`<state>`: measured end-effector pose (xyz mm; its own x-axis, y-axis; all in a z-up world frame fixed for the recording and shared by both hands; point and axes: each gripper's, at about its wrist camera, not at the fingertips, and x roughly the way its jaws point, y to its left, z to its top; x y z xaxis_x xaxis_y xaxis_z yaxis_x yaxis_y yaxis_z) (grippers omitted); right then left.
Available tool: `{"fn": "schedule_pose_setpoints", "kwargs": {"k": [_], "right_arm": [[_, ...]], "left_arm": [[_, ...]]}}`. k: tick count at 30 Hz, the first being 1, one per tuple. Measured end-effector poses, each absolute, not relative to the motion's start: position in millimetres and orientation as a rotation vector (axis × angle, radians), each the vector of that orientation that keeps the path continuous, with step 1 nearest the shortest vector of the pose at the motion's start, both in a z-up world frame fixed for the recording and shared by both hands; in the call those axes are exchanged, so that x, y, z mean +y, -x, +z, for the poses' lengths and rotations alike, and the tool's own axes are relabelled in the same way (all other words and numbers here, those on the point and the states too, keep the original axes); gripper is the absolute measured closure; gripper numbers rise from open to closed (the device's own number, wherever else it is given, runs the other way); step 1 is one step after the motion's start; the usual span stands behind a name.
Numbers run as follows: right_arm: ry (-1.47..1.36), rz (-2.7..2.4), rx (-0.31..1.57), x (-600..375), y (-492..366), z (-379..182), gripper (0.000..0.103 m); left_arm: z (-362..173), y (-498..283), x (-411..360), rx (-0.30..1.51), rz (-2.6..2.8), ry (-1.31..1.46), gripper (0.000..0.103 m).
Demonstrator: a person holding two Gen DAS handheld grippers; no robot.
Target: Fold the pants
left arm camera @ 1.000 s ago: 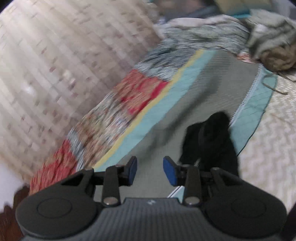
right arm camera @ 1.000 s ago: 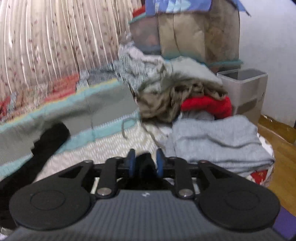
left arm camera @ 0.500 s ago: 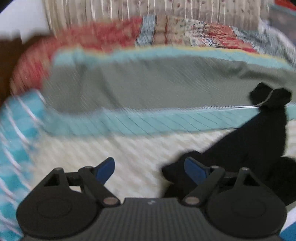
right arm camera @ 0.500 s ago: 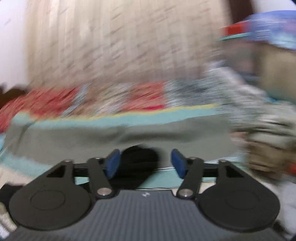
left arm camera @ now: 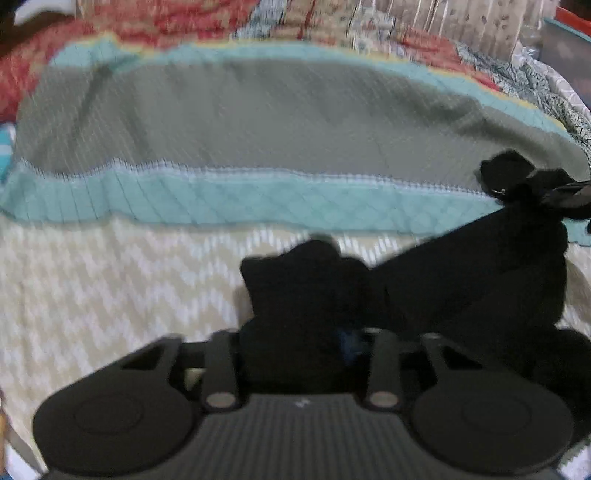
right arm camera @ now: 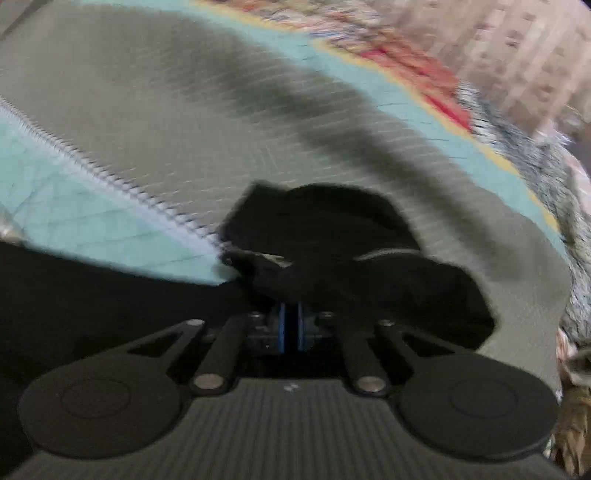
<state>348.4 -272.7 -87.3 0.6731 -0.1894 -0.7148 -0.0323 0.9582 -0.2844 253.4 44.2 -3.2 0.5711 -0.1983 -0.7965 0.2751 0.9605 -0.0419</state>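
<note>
The black pants (left arm camera: 480, 273) lie crumpled on the bed, stretching from the left gripper toward the right. My left gripper (left arm camera: 303, 343) has one end of the pants bunched between its fingers; the cloth hides the pads. In the right wrist view my right gripper (right arm camera: 290, 325) is shut, blue pads nearly together, on a bunched end of the pants (right arm camera: 332, 236) that lies over the grey quilt. The right gripper also shows in the left wrist view at the far right (left arm camera: 569, 195), at the other end of the pants.
A grey quilt with a teal border (left arm camera: 258, 122) covers the far part of the bed. A cream zigzag bedspread (left arm camera: 110, 280) lies in front of it. A red patchwork cover (left arm camera: 166, 18) and a curtain are behind. Views are motion-blurred.
Both grippers were open half a second ago. They have moved down onto the pants and closed on opposite ends of them.
</note>
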Motion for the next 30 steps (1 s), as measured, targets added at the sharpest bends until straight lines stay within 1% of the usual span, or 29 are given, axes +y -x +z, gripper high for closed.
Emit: {"fn": "schedule_pose_setpoints", "kwargs": {"k": [4, 5, 7, 8, 9, 10, 11, 13, 15, 16, 17, 18, 19, 23, 25, 26, 28, 30], "right_arm": [[-0.05, -0.165, 0.579, -338.2, -321.9, -7.1, 0.095], [-0.108, -0.194, 0.527, -355.7, -314.8, 9.5, 0.099], [-0.168, -0.376, 0.397, -390.4, -296.7, 38.7, 0.101], [-0.234, -0.467, 0.345, -415.7, -285.9, 49.5, 0.1], [-0.297, -0.539, 0.325, -437.8, -276.0, 55.4, 0.095], [-0.345, -0.621, 0.329, -457.3, -267.4, 57.7, 0.093], [-0.365, -0.688, 0.353, -470.3, -259.0, 56.1, 0.093], [-0.371, -0.728, 0.388, -478.7, -243.9, 49.6, 0.093], [-0.345, -0.665, 0.405, -466.8, -216.5, 39.1, 0.091], [-0.332, -0.626, 0.42, -457.6, -201.0, 32.4, 0.086], [-0.333, -0.568, 0.434, -446.5, -182.8, 22.5, 0.082], [-0.343, -0.494, 0.449, -434.0, -162.9, 12.6, 0.07], [-0.349, -0.405, 0.473, -418.1, -144.3, 2.1, 0.062], [-0.339, -0.113, 0.557, -356.4, -82.1, -23.2, 0.062], [-0.4, 0.007, 0.595, -323.9, -46.4, -37.3, 0.062], [-0.436, 0.051, 0.614, -313.4, -38.7, -39.9, 0.062], [-0.532, 0.114, 0.659, -294.6, -13.0, -55.0, 0.062], [-0.58, 0.13, 0.728, -286.5, -0.1, -66.4, 0.062]], "left_arm": [[38.7, -272.6, 67.6, 0.799, -0.242, 0.045, 0.086], [48.1, -278.0, 72.3, 0.757, -0.226, 0.078, 0.087], [66.6, -290.1, 74.7, 0.656, -0.131, 0.107, 0.085], [70.5, -297.8, 71.9, 0.619, -0.084, 0.102, 0.074], [70.3, -306.4, 65.1, 0.608, -0.043, 0.068, 0.068], [66.5, -314.5, 58.0, 0.626, -0.024, 0.024, 0.051], [58.8, -322.6, 49.8, 0.661, -0.013, -0.037, 0.047], [46.1, -323.9, 43.2, 0.701, -0.002, -0.109, 0.05], [39.6, -309.0, 54.8, 0.718, -0.008, -0.077, 0.048], [36.8, -299.2, 66.6, 0.737, -0.016, -0.036, 0.044], [32.6, -290.4, 80.1, 0.768, -0.018, 0.005, 0.037], [25.8, -280.2, 94.6, 0.804, -0.013, 0.044, 0.034], [19.3, -272.1, 108.5, 0.84, -0.01, 0.08, 0.031], [-12.6, -235.1, 156.9, 0.99, -0.032, 0.289, 0.03], [-24.2, -221.1, 170.3, 1.027, -0.078, 0.426, 0.028], [-29.4, -214.8, 172.6, 1.034, -0.104, 0.495, 0.024], [-37.7, -208.8, 167.9, 1.044, -0.154, 0.608, 0.019], [-44.5, -211.4, 155.2, 1.058, -0.196, 0.679, 0.018]]}}
